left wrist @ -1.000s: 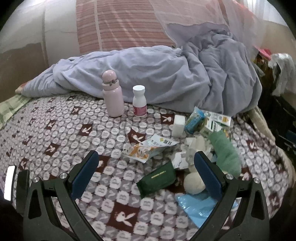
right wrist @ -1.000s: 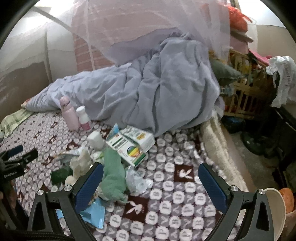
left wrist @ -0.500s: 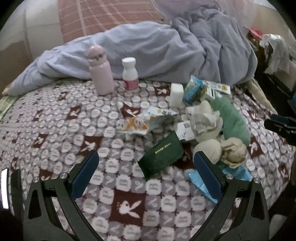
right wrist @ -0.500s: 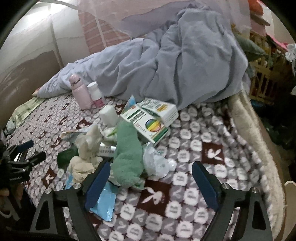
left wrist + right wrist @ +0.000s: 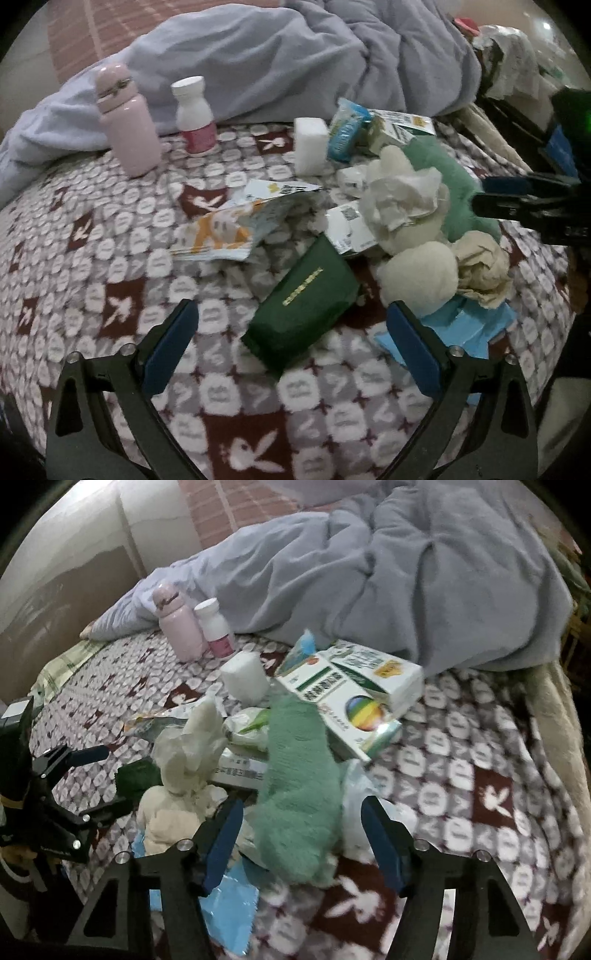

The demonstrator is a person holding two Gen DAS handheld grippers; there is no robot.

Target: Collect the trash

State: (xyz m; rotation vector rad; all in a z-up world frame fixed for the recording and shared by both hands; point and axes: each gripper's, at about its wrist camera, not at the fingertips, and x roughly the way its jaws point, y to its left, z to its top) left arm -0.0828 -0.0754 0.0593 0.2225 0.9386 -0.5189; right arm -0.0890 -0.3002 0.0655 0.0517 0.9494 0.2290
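Observation:
A pile of trash lies on the rabbit-patterned blanket. It holds a dark green packet, crumpled tissues, an orange-and-white wrapper, a blue wrapper and medicine boxes. My left gripper hangs just over the green packet. Its jaws are closing, with the packet between them and the pads clear of it. My right gripper straddles a green fuzzy cloth. Its jaws are closing too, and the pads do not touch the cloth. A clear plastic bag lies beside the cloth.
A pink bottle, a white pill bottle and a white block stand behind the pile. A grey-blue duvet is heaped at the back. The bed's edge runs along the right.
Both grippers have sunk and tilted down toward the pile. The right jaws have narrowed a good deal around the green cloth. The left jaws have narrowed slightly.

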